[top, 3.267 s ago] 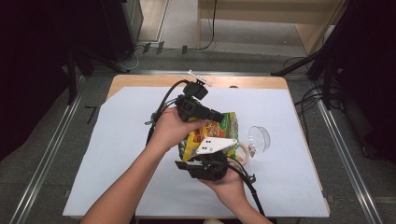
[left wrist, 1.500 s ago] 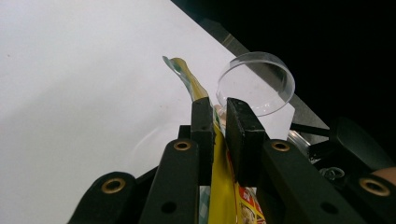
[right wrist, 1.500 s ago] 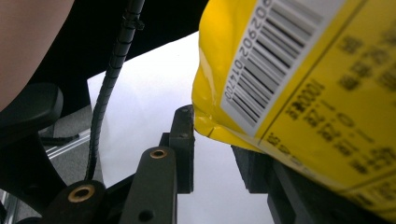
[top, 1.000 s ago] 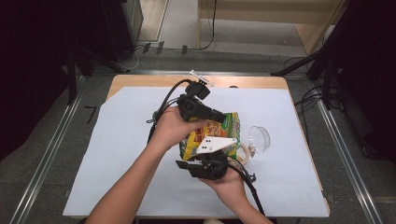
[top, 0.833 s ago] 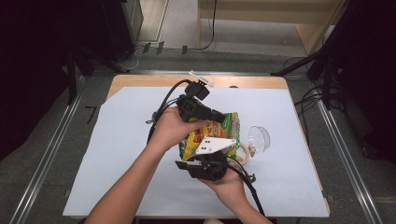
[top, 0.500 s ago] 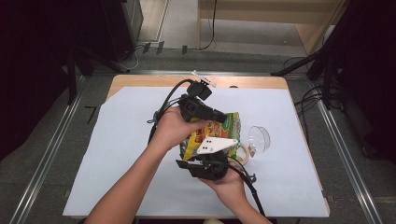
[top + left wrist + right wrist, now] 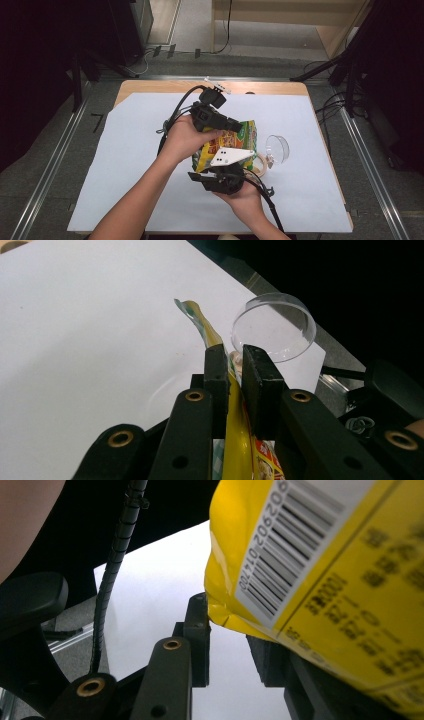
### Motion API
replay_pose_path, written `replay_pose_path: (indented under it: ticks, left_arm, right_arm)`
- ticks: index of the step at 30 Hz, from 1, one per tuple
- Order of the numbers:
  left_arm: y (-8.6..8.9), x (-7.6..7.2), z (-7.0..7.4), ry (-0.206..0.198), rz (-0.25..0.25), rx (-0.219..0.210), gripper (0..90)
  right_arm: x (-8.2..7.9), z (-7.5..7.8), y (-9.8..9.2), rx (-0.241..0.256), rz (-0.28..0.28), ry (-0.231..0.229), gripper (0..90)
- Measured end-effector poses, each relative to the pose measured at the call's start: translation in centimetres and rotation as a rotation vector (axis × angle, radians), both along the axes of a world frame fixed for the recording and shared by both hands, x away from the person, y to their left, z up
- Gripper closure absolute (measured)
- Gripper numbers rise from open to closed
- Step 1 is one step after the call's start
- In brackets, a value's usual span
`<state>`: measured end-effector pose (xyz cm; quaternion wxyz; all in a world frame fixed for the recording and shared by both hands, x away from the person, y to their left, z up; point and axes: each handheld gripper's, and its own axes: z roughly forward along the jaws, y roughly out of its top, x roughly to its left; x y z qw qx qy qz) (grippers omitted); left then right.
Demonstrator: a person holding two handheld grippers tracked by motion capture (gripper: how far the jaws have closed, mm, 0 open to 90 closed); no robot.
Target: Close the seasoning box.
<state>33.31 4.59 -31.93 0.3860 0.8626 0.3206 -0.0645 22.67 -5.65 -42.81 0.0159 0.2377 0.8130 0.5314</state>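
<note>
A yellow and green snack bag (image 7: 235, 142) is held up over the middle of the white sheet (image 7: 130, 150). My left gripper (image 7: 234, 125) comes at it from the far side. In the left gripper view that gripper (image 7: 235, 370) is shut on the bag's thin edge (image 7: 234, 440), which runs up between the jaws. My right gripper (image 7: 222, 172) sits under the bag's near end, with its grey plate on top. In the right gripper view the jaws (image 7: 230, 640) stand apart with the table showing between them. The barcoded bag (image 7: 325, 580) hangs just above and hides the right jaw's tip.
A clear round dish (image 7: 276, 148) lies on the sheet to the right of the bag, also ahead of the left jaws (image 7: 274, 327). A pale ring (image 7: 261, 162) rests beside it. Wooden table edge (image 7: 150, 86) shows at the back; cables trail from both grippers.
The left gripper has edged slightly up and away with the bag's edge in it. The right gripper and the dish have stayed put.
</note>
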Motion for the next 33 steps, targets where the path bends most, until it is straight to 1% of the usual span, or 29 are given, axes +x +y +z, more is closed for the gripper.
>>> replay_pose_path:
  ticks: [4,8,21,26,29,30,31,33]
  left_arm:
    - [0.1,0.0,-0.2,0.001,-0.001,-0.008,81.9]
    - [0.0,-0.3,0.0,-0.016,-0.002,-0.001,81.9]
    - [0.2,-0.4,-0.1,-0.008,-0.005,-0.006,81.9]
    - [0.3,-0.6,0.2,-0.021,-0.008,0.001,81.8]
    - [0.5,-0.5,-0.1,-0.017,-0.005,-0.006,81.5]
    - [0.6,-0.6,-0.2,-0.016,-0.007,-0.020,81.5]
    - [0.7,-0.7,-0.3,-0.016,-0.010,-0.025,81.4]
    - [1.0,-0.9,-0.5,-0.016,-0.010,-0.034,81.4]
  right_arm:
    - [0.0,-0.2,0.0,-0.009,-0.002,0.001,72.0]
    - [0.0,-0.2,0.1,-0.008,0.000,-0.002,71.4]
    - [-0.1,-0.4,0.2,-0.009,0.001,-0.005,70.9]
    - [-0.3,-0.2,0.3,-0.001,0.005,-0.021,70.9]
    - [-0.3,-0.4,0.3,-0.008,0.005,-0.016,70.0]
    - [-0.3,-0.4,0.4,-0.010,0.005,-0.016,69.2]
    - [-0.3,-0.6,0.4,-0.008,0.003,-0.019,68.1]
    - [-0.4,-0.9,0.5,-0.009,0.006,-0.013,67.3]
